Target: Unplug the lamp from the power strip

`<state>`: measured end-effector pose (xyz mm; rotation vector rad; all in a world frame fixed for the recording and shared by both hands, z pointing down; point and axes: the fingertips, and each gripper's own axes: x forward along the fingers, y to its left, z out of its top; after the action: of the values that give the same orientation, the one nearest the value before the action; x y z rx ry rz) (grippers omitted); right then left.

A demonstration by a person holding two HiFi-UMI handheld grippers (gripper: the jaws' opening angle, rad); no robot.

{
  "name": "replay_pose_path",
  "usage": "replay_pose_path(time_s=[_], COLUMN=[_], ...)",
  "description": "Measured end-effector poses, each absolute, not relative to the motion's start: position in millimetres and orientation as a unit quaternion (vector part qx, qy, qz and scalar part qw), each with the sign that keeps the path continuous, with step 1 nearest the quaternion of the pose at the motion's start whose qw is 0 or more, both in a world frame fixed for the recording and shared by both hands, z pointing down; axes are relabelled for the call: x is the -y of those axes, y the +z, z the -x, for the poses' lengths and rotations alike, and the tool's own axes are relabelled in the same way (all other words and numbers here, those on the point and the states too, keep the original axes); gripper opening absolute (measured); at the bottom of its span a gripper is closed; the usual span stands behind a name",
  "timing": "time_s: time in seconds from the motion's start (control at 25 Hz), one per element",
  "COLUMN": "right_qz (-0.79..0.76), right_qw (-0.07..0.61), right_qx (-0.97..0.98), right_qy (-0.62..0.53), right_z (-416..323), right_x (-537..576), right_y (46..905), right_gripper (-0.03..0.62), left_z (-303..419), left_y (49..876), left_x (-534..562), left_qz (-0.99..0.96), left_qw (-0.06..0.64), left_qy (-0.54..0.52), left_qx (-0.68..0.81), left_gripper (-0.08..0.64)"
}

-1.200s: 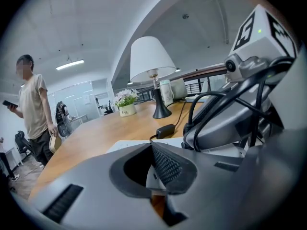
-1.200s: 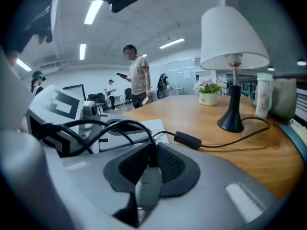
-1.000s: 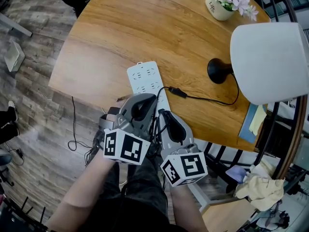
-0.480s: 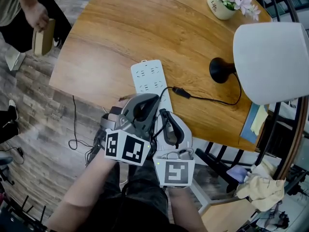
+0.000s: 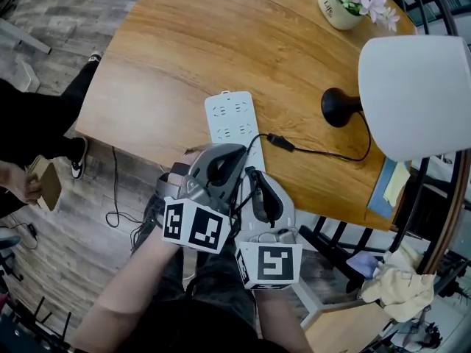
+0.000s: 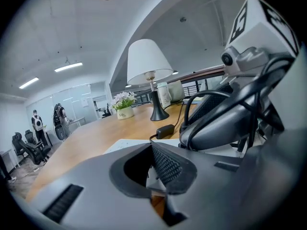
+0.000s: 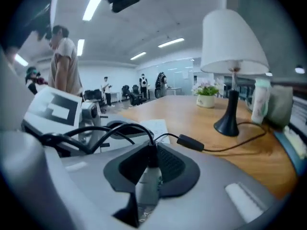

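— What's on the desk, item by item?

— Desk (image 5: 184,43): rounded top, warm wood grain, satin finish. Power strip (image 5: 230,115): flat white plastic bar with rounded corners, lying lengthwise toward the 6 o'clock edge. Lamp (image 5: 412,94): smooth white cone shade at 3 o'clock, slim stem, flared black base (image 5: 338,107). Cable (image 5: 324,154): thin and black, curving from the base toward 7 o'clock. It carries a small black oblong switch (image 5: 280,143) just beside the strip. Flower pot (image 5: 338,12): cream, glazed, pink blossoms, at 1 o'clock.

— And the tongs?

— Two sets, grey moulded shells, side by side at the 6 o'clock edge, over the strip's near end. Left tongs (image 6: 150,172): black pads (image 6: 166,165), one face dimpled like mesh. They stand narrowly apart, closed on a white edge of the strip. Right tongs (image 7: 148,169): the same dark pads, pinching the plug (image 7: 147,186). The plug is a narrow white body, upright between the pads, with the black cable leaving its top.

— Is the plug out of the strip?

— Cannot tell; its lower end is hidden under the shell. The plug sits at the strip's near end, well apart from the lamp, and the cable curves across the wood between them.
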<state>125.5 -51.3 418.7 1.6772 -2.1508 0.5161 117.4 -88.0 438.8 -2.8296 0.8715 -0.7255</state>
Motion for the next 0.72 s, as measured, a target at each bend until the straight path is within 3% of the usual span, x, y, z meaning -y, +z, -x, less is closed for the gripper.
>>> replay_pose_path(time_s=[0.12, 0.28, 0.36, 0.48, 0.72], right_qz=[-0.583, -0.601, -0.603, -0.582, -0.582], right_qw=[0.209, 0.083, 0.041, 0.063, 0.065], right_qx=[0.771, 0.756, 0.76, 0.789, 0.787], right_qy=[0.149, 0.246, 0.239, 0.187, 0.195], right_z=[-121, -135, -140, -134, -137], right_x=[52, 53, 62, 79, 75], right_y=[417, 411, 389, 362, 363], right_gripper=[0.064, 0.064, 0.064, 0.064, 0.066], left_z=[-118, -119, -119, -117, -116], left_y=[439, 438, 437, 442, 453], left_x=[88, 87, 87, 87, 81], left_qz=[0.928, 0.929, 0.929, 0.927, 0.931], left_qw=[0.046, 0.046, 0.047, 0.048, 0.034], left_qy=[-0.236, -0.235, -0.234, -0.241, -0.246], left_qx=[-0.284, -0.284, -0.282, -0.282, -0.266], left_gripper=[-0.006, -0.006, -0.006, -0.006, -0.006])
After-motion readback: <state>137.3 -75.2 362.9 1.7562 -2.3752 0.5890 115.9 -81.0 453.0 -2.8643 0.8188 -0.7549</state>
